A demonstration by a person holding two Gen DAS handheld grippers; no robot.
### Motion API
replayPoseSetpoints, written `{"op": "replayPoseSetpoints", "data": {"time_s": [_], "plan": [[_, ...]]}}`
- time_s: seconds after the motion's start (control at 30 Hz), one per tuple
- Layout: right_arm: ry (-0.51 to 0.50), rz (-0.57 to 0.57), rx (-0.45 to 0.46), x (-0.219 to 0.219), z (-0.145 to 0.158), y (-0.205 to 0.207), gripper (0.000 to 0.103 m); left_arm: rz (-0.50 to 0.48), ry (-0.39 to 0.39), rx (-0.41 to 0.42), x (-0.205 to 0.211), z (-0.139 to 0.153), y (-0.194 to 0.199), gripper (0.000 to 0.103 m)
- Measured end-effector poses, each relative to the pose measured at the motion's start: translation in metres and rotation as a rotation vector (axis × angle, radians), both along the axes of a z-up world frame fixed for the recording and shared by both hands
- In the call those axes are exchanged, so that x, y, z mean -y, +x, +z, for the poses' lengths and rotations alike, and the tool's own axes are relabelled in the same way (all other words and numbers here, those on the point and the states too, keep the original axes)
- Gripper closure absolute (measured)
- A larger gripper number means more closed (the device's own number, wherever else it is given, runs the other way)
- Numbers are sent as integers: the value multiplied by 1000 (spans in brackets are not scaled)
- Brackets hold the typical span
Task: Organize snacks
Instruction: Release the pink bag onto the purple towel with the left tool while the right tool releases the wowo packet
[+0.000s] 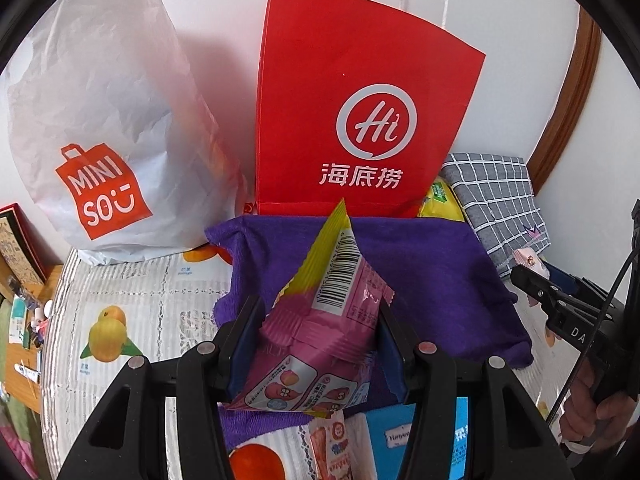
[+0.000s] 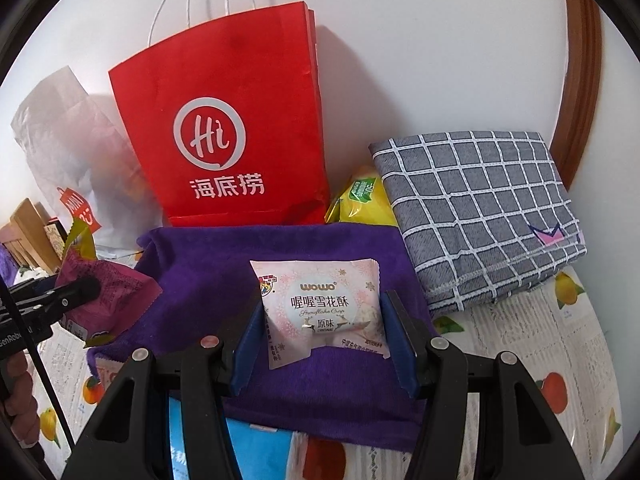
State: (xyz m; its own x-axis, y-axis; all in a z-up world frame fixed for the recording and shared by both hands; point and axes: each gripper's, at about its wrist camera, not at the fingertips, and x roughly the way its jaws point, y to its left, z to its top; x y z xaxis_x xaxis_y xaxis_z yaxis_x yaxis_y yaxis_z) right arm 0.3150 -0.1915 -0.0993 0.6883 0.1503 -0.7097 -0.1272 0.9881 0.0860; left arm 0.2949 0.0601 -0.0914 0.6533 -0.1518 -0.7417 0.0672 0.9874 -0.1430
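My left gripper (image 1: 318, 336) is shut on a pink and yellow snack packet (image 1: 324, 320), holding it tilted above the purple cloth (image 1: 432, 280). My right gripper (image 2: 322, 330) is shut on a pale pink WOWO snowflake-crisp packet (image 2: 320, 308) over the same purple cloth (image 2: 200, 288). The right gripper with its packet also shows at the right edge of the left wrist view (image 1: 532, 268). The left gripper with its pink packet shows at the left of the right wrist view (image 2: 86, 290). A red Haidilao paper bag (image 1: 360, 120) stands upright behind the cloth against the wall.
A white Miniso bag (image 1: 100, 128) stands left of the red bag. A folded grey checked cloth (image 2: 480, 216) lies at the right, a yellow packet (image 2: 362, 198) beside it. A blue packet (image 1: 396, 436) and a red-and-white snack (image 1: 332, 448) lie near me on the fruit-print tablecloth (image 1: 120, 304).
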Motion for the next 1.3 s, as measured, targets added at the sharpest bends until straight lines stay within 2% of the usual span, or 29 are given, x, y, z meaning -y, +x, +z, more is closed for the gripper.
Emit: {"op": "replayPoseSetpoints", "data": {"time_s": [0.23,0.57,0.87,1.3], "plan": [[3,-7,2,4,-4,12,47,12,-5,-11,-5,-8,10,52],[-5,-8,-54,11,-34,23,47,7,-23,-81,-9,-35,25,52],[-4,7,-112,13,-59,29,46,8,-6,-111,-6,-48,30,52],[-5,16,-162,14,-75,32,46,14,11,-173,-1,-65,36,51]]}}
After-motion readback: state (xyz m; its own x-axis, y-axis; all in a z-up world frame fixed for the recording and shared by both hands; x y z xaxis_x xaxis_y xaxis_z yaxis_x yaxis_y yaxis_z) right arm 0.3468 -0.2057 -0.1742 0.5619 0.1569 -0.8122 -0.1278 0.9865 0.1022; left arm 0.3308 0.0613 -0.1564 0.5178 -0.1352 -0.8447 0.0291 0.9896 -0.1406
